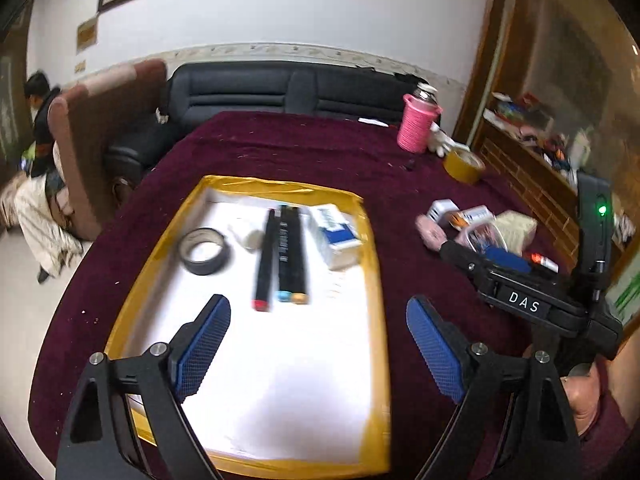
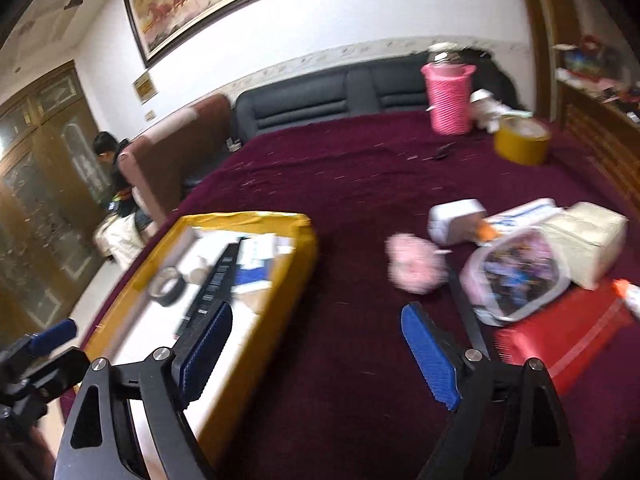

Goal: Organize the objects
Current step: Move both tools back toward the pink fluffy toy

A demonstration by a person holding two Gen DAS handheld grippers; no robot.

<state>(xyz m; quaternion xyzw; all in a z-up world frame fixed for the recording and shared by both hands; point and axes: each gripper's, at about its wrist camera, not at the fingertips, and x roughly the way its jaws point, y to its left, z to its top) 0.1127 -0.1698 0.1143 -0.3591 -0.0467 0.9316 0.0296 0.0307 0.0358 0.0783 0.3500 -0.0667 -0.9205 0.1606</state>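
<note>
In yellow-rimmed tray (image 1: 370,280): three dark markers (image 1: 282,256), black tape roll (image 1: 204,250); left gripper (image 1: 318,344), right gripper (image 2: 316,354) wide apart, empty

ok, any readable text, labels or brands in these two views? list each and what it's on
"DAS": white letters on the black body of the right hand-held gripper, seen from the left wrist view.
Black marker pens in the tray: print along the barrels, too blurred to read.
Blue and white box in the tray: printing blurred, unreadable.
Small boxes on the maroon cloth: labels unreadable.
Wall plaques: too small to read.
</note>
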